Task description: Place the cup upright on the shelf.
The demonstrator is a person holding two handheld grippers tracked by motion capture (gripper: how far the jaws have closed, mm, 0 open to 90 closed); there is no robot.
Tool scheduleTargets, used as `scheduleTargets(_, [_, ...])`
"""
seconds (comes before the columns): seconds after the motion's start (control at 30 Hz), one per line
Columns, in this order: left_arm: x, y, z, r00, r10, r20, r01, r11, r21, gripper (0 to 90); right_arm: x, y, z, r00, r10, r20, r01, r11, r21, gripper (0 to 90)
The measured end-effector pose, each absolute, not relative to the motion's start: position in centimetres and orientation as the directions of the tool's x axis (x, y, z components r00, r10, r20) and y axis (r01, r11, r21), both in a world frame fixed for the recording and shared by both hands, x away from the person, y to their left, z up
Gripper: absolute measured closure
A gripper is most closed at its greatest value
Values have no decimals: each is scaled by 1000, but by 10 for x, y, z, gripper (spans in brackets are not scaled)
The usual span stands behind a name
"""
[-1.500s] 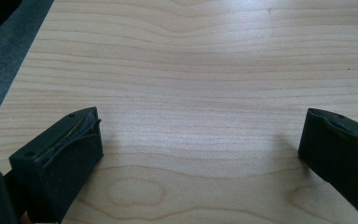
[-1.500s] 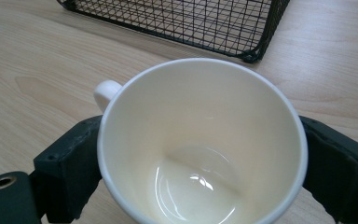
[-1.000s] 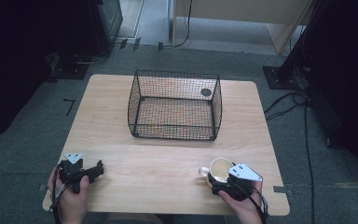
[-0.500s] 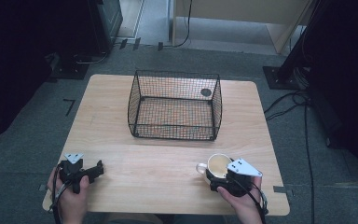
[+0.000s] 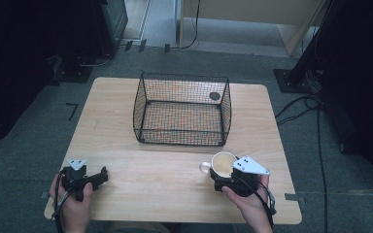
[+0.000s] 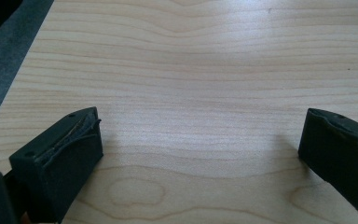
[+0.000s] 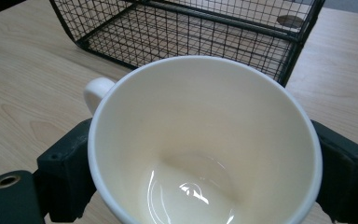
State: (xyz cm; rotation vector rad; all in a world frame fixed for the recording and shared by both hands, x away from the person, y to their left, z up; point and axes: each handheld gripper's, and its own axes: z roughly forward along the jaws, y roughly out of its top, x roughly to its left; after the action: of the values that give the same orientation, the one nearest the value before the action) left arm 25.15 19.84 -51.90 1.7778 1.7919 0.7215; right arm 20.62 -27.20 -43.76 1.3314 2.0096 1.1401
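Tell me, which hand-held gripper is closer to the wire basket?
Right. The right hand-held gripper holds the mug just before the wire basket; the left hand-held gripper sits farther off.

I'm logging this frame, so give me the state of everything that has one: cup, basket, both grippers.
cup: empty, upright, handle to its left in the high view, gripped around its body.
basket: open-topped, upright; one small dark round thing shows at its far right corner.
right gripper: shut on the cup, a finger either side.
left gripper: open, nothing between its fingers, low over the table.
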Motion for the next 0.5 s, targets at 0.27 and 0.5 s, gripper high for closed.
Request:
scheduleTargets(0.27, [252, 198, -519, -12, 1000, 11, 728, 1, 685, 0, 216, -261, -425, -439, 897, 58, 505, 193, 841, 96])
scheduleTargets(0.5, [252, 198, -519, -12, 1000, 11, 729, 1, 685, 0, 223, -254, -417, -455, 889, 53, 493, 202, 847, 96])
